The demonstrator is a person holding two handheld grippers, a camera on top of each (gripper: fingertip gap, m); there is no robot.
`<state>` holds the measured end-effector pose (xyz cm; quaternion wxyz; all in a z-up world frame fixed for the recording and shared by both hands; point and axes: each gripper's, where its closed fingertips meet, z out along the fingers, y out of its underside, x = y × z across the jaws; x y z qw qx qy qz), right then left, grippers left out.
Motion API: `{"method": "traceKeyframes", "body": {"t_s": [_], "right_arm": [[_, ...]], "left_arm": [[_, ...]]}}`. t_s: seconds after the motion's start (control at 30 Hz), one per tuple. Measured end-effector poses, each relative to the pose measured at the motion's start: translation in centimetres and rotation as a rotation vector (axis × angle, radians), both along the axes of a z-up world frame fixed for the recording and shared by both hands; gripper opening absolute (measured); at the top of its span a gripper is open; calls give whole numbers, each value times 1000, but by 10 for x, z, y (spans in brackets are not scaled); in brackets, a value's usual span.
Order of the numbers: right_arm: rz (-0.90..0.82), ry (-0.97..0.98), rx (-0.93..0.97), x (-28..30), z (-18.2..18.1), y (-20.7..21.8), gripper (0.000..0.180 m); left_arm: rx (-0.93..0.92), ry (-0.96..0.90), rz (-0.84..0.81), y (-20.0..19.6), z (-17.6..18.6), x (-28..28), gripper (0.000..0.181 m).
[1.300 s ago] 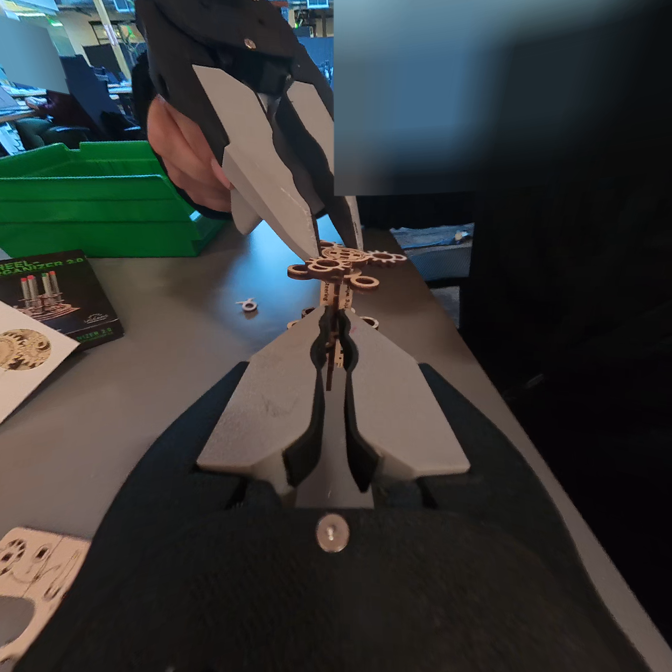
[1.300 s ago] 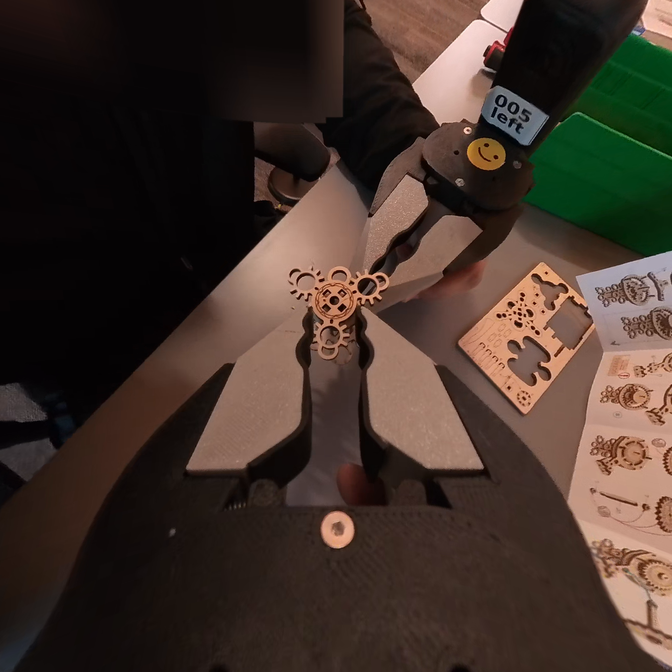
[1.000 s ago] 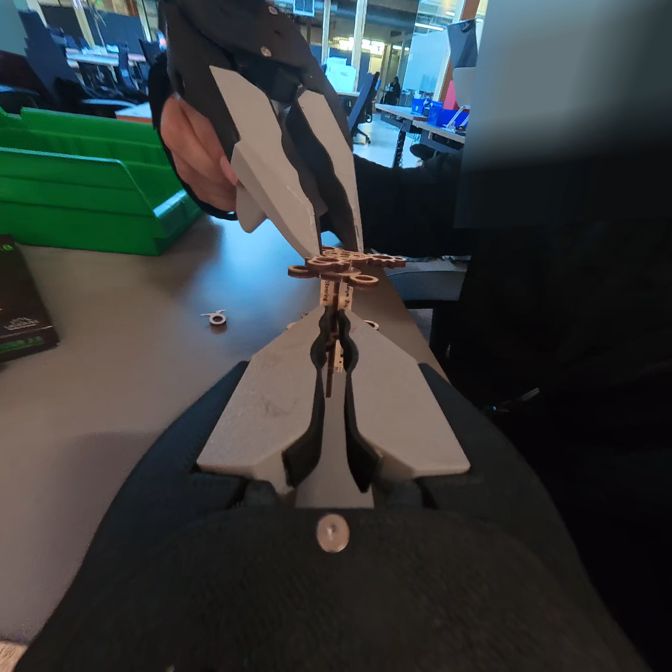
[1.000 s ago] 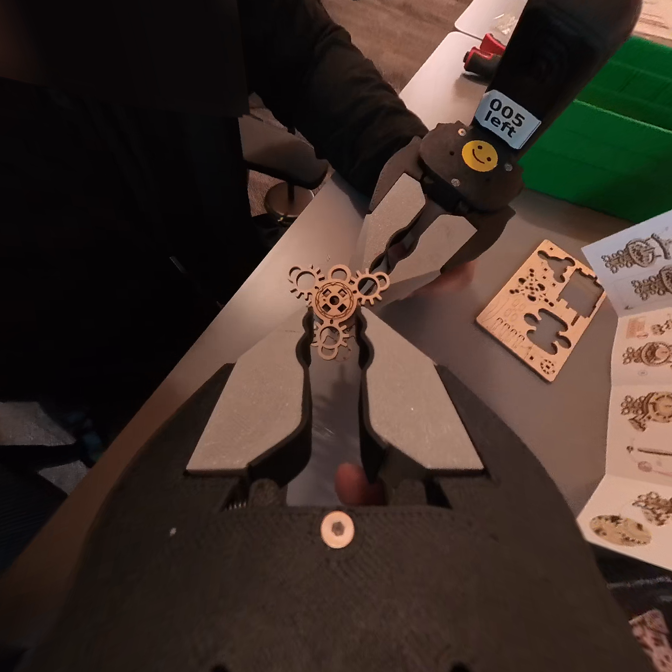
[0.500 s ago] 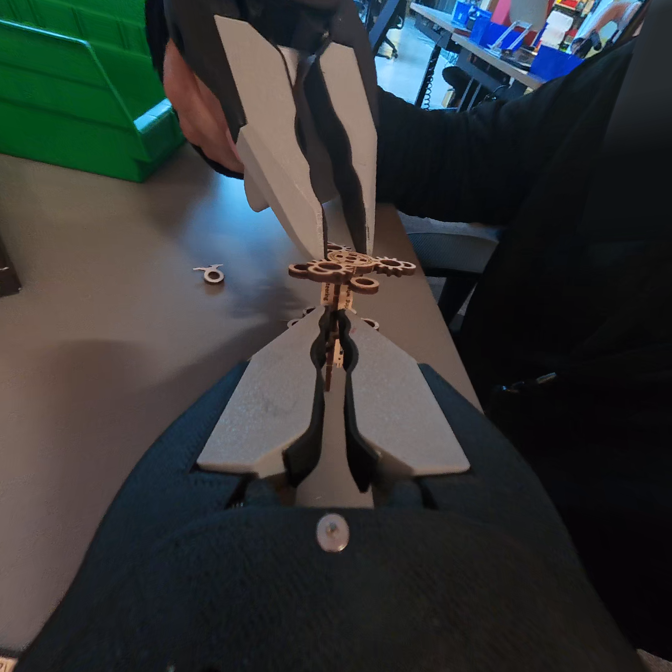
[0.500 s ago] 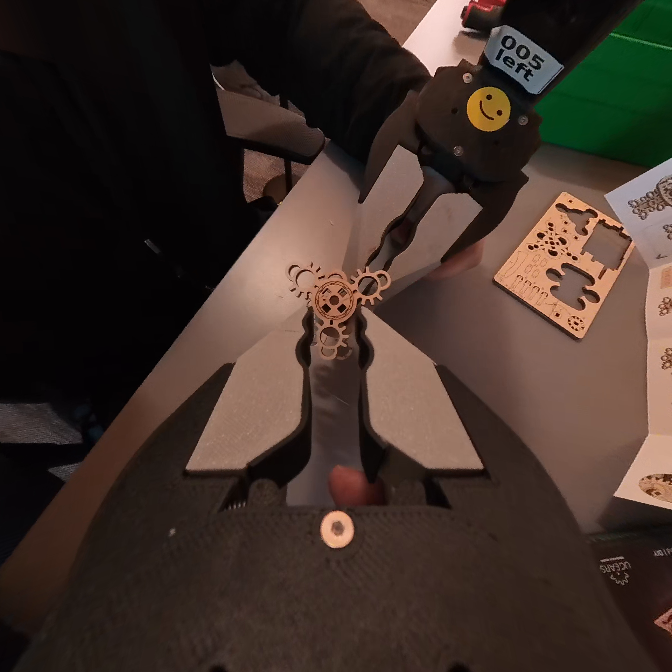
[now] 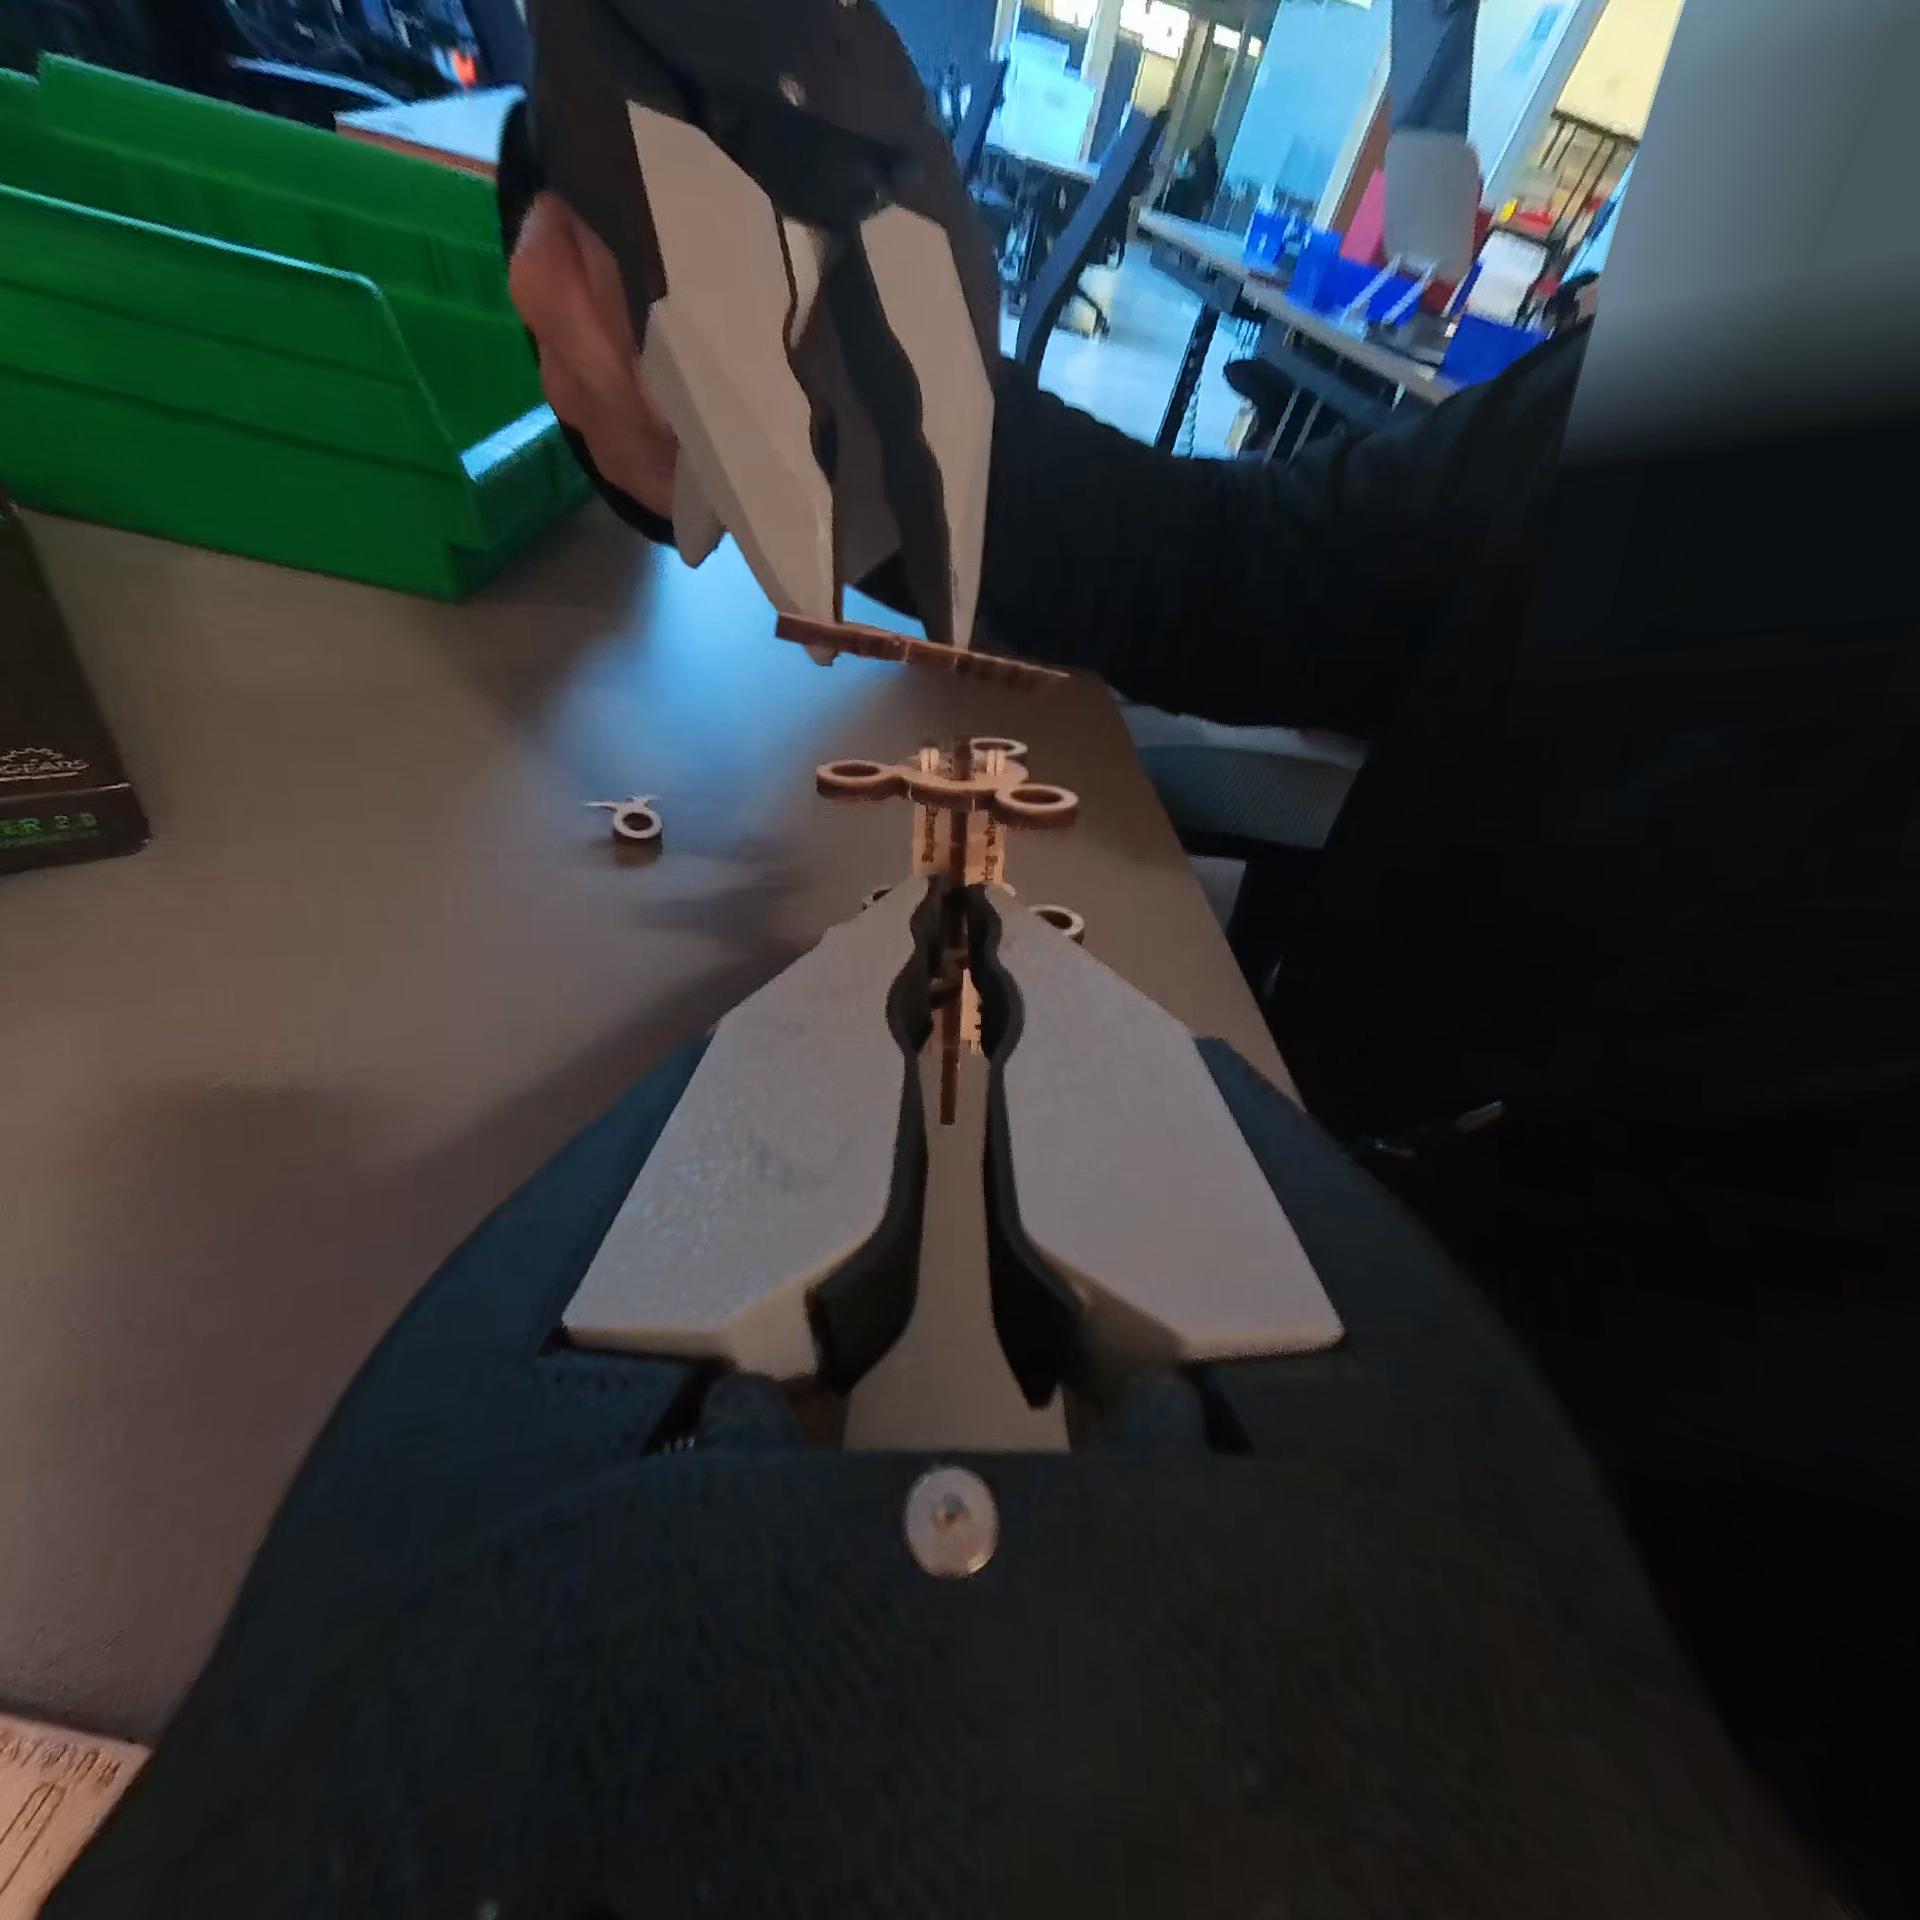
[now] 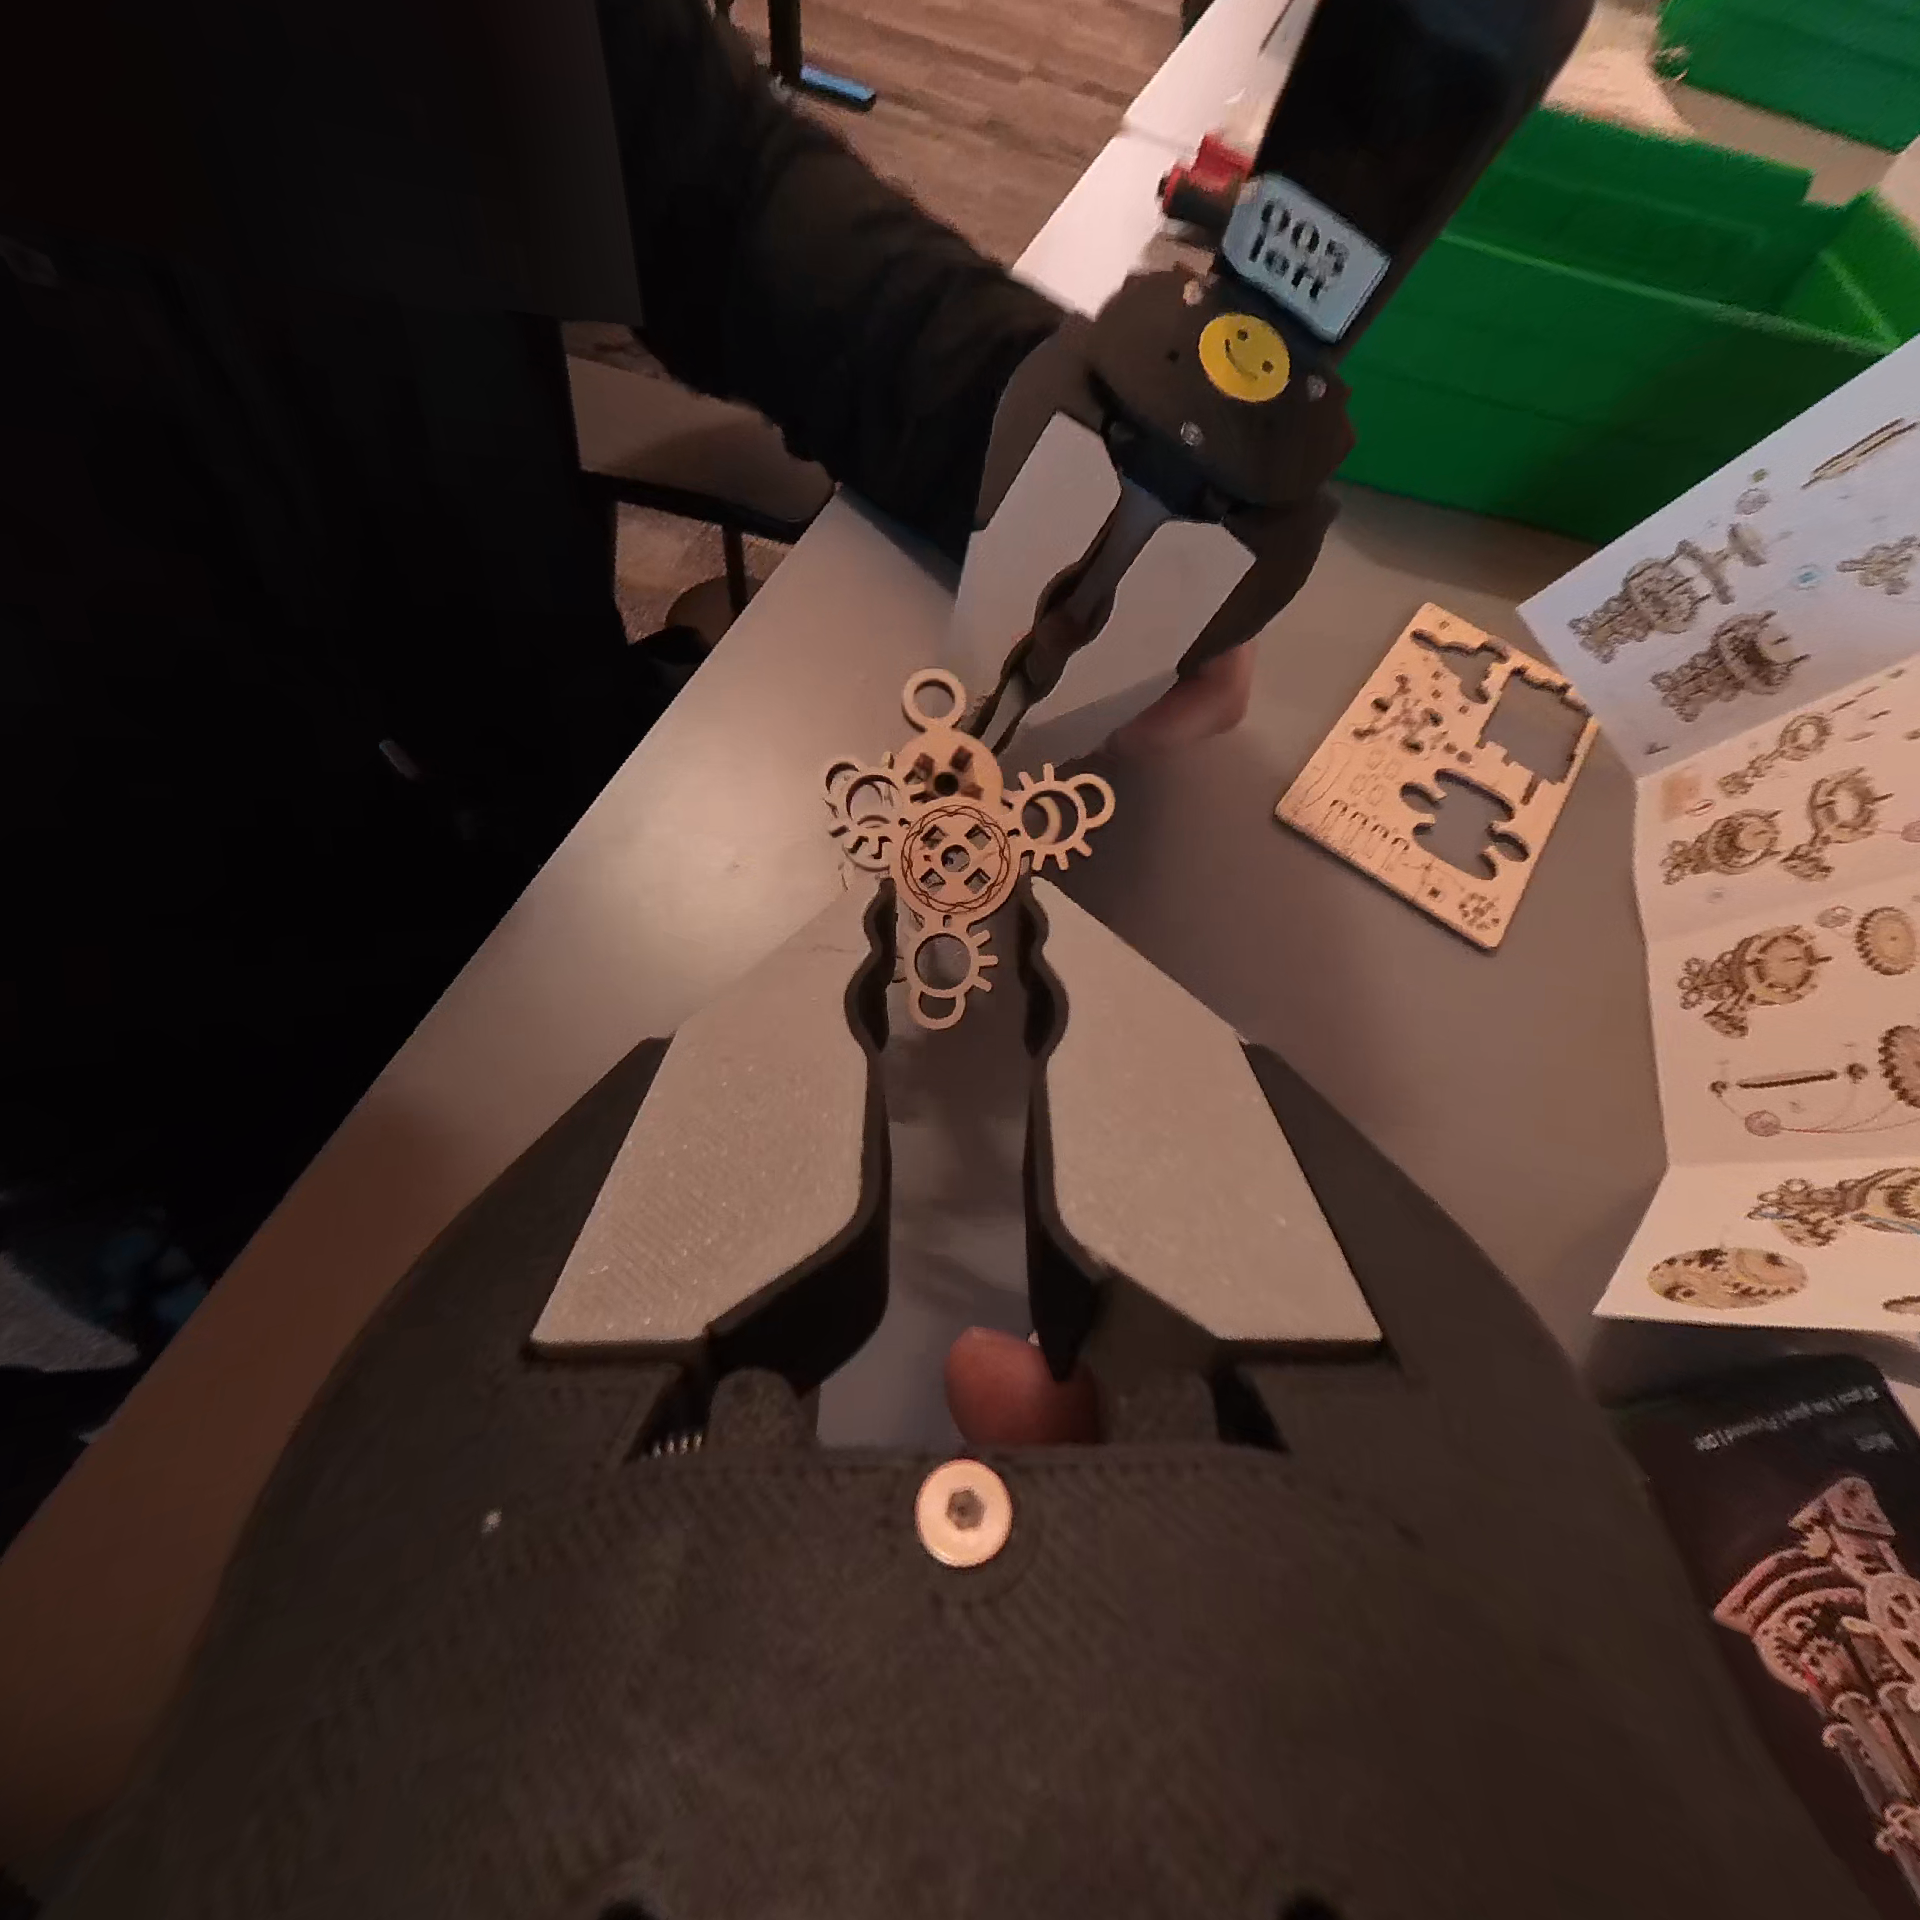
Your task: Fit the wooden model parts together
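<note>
Gear plate [image 8: 956,862]: flat wooden piece, held in the air over the counter's [image 7: 364,987] near edge, just above the stem piece and apart from it.
Stem piece [image 7: 951,831]: upright wooden assembly with ringed arms on top.
Right claw [image 8: 951,940]: clamped on the gear plate's lower ring.
Left claw [image 7: 954,914]: pressed together on the stem piece.
Loose ring part [image 7: 632,818]: lies on the counter, left of the stem.
Cut-out wooden sheet [image 8: 1439,774]: flat on the counter, right side.
Instruction sheet [image 8: 1787,935]: spread further right.
Green bins [image 7: 239,374]: far left.

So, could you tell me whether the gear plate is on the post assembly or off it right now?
Off. The right gripper holds the gear plate in the air, a clear gap above the post assembly clamped in the left gripper.
</note>
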<state>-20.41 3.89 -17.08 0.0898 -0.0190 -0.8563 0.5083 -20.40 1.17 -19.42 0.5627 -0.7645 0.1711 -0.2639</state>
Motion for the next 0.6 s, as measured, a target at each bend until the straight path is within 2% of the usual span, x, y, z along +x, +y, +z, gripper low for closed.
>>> {"method": "traceKeyframes", "body": {"t_s": [0.27,0.37,0.6], "right_arm": [[30,34,-24,5,6,-15,19],[-13,40,-26,-3,6,-9,19],[-132,1,-151,-24,19,12,18]], "left_arm": [[19,-52,14,2,6,-4,1],[40,-91,15,3,11,-4,1],[134,-157,164,13,26,-28,1]]}}
